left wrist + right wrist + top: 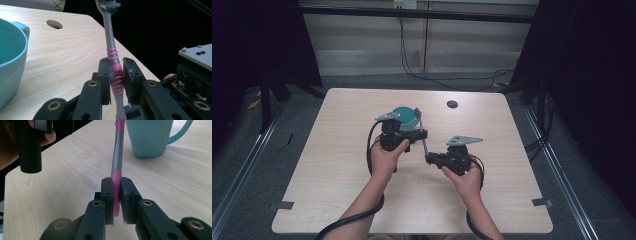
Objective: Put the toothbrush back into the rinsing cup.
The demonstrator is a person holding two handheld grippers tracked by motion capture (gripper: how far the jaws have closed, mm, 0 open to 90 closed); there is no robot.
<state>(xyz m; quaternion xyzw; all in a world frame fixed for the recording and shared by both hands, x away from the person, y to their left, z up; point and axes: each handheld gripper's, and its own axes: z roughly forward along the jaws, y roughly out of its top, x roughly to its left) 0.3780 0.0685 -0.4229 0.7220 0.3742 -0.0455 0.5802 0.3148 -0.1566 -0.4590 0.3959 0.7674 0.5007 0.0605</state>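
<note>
A grey and pink toothbrush (422, 134) hangs above the table, gripped at two places. My left gripper (424, 134) is shut on its pink ribbed grip (117, 82), and the bristle head (108, 5) rises beyond the jaws. My right gripper (428, 157) is shut on the handle's pink lower end (116, 195). A teal mug (405, 117) stands just behind the left gripper, empty as far as its inside shows (10, 57). In the right gripper view the mug (150, 137) stands past the toothbrush (117, 152), its handle to the right.
The light wooden table (337, 165) has a round cable hole (452, 104) at the back right. Its right edge (130, 52) drops into darkness. Cables lie on the floor behind the table. A person's hand and the left gripper's body (30, 145) fill the right gripper view's upper left.
</note>
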